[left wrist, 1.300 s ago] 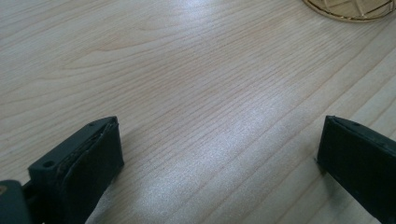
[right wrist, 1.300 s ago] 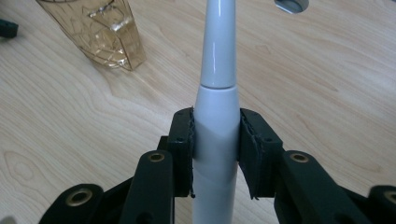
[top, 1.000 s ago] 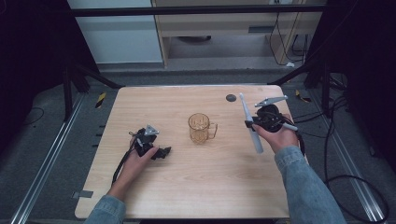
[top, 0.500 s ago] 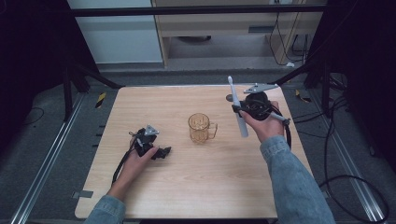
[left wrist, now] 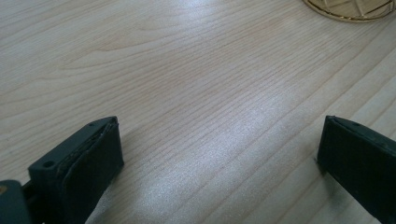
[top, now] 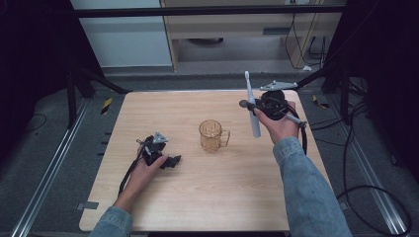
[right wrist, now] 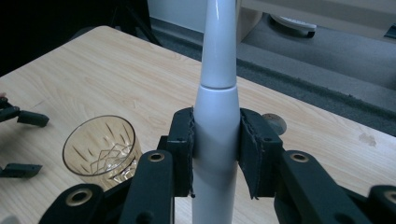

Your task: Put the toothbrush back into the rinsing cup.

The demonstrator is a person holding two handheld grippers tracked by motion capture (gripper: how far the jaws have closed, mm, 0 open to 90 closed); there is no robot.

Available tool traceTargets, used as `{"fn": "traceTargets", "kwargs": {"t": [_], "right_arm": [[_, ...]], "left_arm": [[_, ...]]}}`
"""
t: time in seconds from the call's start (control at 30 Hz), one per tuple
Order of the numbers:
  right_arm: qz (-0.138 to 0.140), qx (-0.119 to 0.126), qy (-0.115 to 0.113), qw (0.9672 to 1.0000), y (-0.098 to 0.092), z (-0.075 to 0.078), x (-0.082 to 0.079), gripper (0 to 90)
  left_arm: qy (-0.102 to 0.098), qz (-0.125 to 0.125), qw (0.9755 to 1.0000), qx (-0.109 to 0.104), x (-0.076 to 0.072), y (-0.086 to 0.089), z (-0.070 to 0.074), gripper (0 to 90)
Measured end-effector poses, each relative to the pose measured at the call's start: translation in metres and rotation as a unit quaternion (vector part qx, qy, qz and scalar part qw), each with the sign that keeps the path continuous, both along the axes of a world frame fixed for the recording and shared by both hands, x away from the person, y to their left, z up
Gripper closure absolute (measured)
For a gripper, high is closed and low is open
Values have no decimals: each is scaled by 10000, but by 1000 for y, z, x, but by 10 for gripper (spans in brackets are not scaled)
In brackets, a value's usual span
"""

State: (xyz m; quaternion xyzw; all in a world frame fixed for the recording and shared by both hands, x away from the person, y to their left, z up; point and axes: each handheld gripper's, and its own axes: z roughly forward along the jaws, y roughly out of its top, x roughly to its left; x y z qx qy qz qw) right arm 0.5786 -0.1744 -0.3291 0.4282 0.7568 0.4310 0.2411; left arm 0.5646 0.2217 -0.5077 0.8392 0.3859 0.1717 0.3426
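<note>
My right gripper (top: 257, 111) is shut on a white electric toothbrush (top: 252, 106), lifted above the table's right side and held nearly upright, head end up. In the right gripper view the toothbrush (right wrist: 217, 112) stands clamped between both pads (right wrist: 183, 149). An amber glass mug (top: 212, 136) stands at the table's middle, left of and below the toothbrush; it also shows as the mug (right wrist: 102, 149). My left gripper (top: 173, 161) rests on the table at the left, open, nothing between its jaws. Its fingers (left wrist: 79, 168) stand wide apart over bare wood, and the mug rim (left wrist: 350, 9) shows at the top.
The wooden table (top: 163, 207) has a small dark round disc (right wrist: 274, 123) near its far right corner. A black cable (top: 128, 173) trails from the left gripper. Metal rails (top: 44, 173) and loose cables (top: 365, 192) lie on the floor beside the table.
The right gripper has risen and moved toward the far side, tipping the toothbrush from slanted to nearly upright. The left gripper has not moved.
</note>
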Motion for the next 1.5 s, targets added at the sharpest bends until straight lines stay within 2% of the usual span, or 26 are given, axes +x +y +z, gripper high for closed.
{"fn": "traceTargets", "kwargs": {"t": [0.67, 1.3, 1.5], "right_arm": [[-114, 167, -209, 9996, 25, 8, 15, 673], [-147, 259, -517, 9982, 43, 27, 24, 673], [-151, 375, -609, 9973, 48, 30, 25, 673]], "left_arm": [[-4, 18, 10000, -28, 0, 0, 0, 0], [-10, 10, 10000, -22, 0, 0, 0, 0], [-11, 9, 10000, -21, 0, 0, 0, 0]]}}
